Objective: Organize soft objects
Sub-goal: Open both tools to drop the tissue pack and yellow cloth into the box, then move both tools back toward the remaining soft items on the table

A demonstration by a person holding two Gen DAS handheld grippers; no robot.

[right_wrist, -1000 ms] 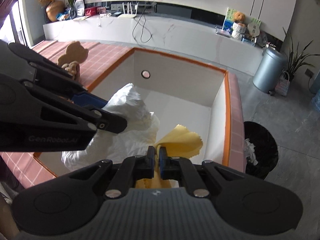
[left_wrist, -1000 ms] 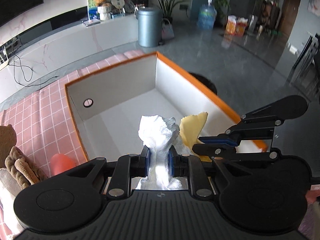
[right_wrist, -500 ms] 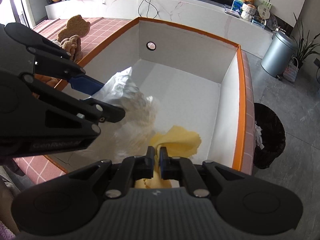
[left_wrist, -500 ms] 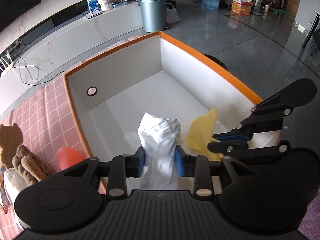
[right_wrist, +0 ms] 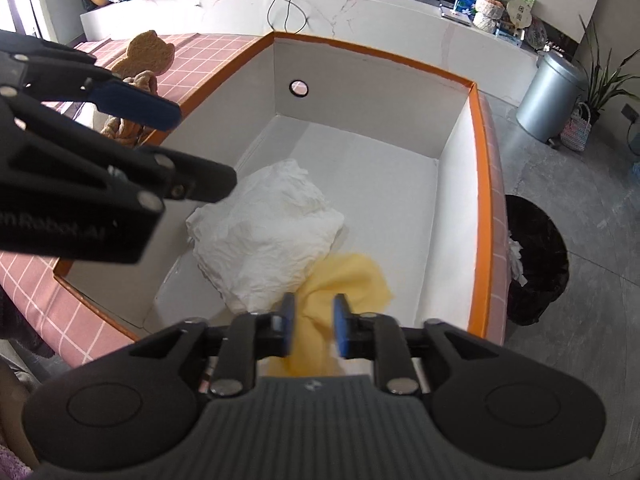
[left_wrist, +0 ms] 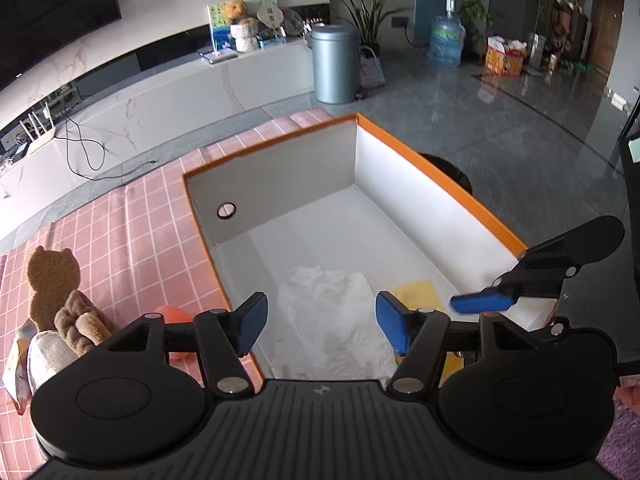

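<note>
White and crumpled, the soft bundle (right_wrist: 266,236) lies on the floor of the orange-rimmed box (right_wrist: 483,184), at the near end by its left wall. The yellow cloth (right_wrist: 348,280) lies just beside it at about 4 o'clock, touching or slightly tucked under its edge. The left gripper (left_wrist: 320,322) hangs above the bundle with its blue pads spread wide and nothing between them. The right gripper (right_wrist: 313,328) has its jaws parted too; the yellow cloth runs up through the gap, and whether it still brushes a pad cannot be told.

The main risk is that cloth. If a fold clings to a pad as the right gripper lifts away, it could be dragged up and over the near wall, undoing the placement. The two tools also sit close together over the same corner, so a careless retreat could knock them against each other or against the rim.

More soft things wait outside the box at 9 o'clock in the left wrist view: a brown plush bear (left_wrist: 52,280), a tan braided toy (left_wrist: 82,324) leaning on it, and an orange ball (left_wrist: 173,315) hard against the box wall. That ball sits tight to the wall, and a grasp there could well jam a finger on the rim.

Half a second ago both grippers were clamped, the left on the white bundle and the right on the yellow cloth, holding them just over the box floor. Now both have released and the pieces have settled flat.
</note>
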